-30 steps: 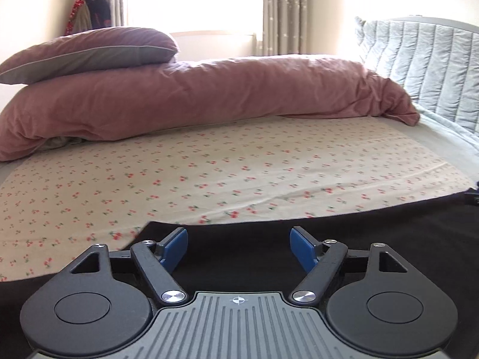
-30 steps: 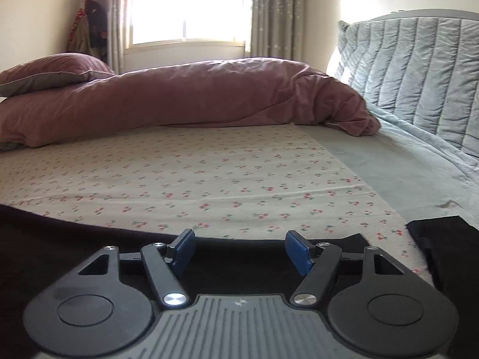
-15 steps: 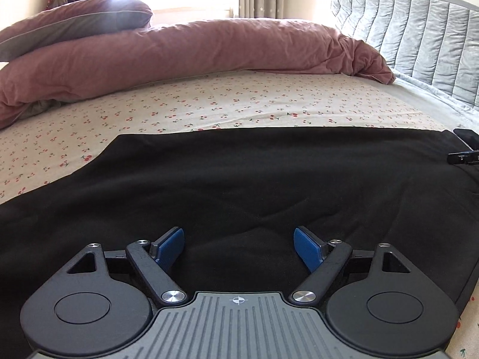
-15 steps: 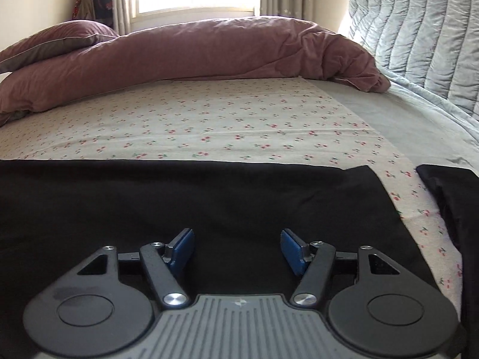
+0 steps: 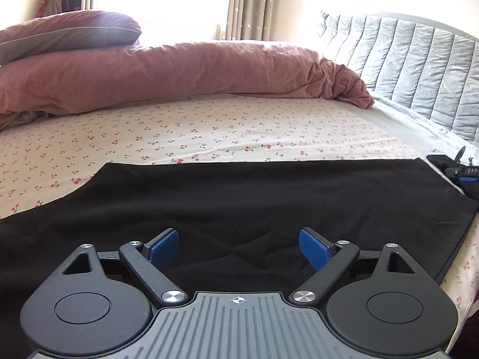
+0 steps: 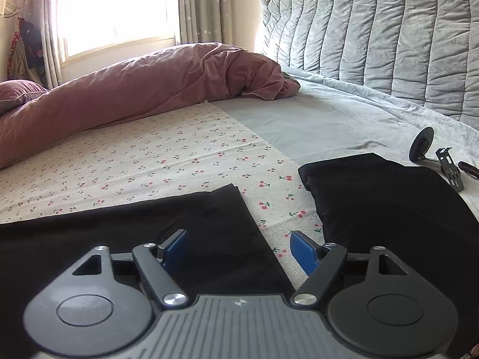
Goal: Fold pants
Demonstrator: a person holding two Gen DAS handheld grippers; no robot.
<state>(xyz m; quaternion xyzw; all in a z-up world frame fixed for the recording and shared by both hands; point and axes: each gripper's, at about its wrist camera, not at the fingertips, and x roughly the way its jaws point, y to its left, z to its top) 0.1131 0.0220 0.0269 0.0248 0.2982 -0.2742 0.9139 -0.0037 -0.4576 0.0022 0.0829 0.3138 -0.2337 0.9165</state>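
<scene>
Cherry-print bedsheet [image 5: 209, 131] bearing black pants [image 5: 254, 203], spread flat. Left gripper [image 5: 238, 246] above the cloth, right gripper [image 6: 239, 248] over its end edge; both jaws spread, just opened further, gripping nothing.

The right gripper [image 6: 239, 249] hangs over the right end of the black pants [image 6: 143, 233] spread flat on the cherry-print sheet [image 6: 149, 164], its jaws just having opened wider, with the pants' edge and bare sheet between the blue pads and nothing gripped. Right of the pants, apart from them, lies a folded black garment [image 6: 389, 203]. Beyond the pants lies a rolled pink duvet [image 6: 134, 92], with a grey quilted headboard [image 6: 389, 36] behind to the right.
</scene>
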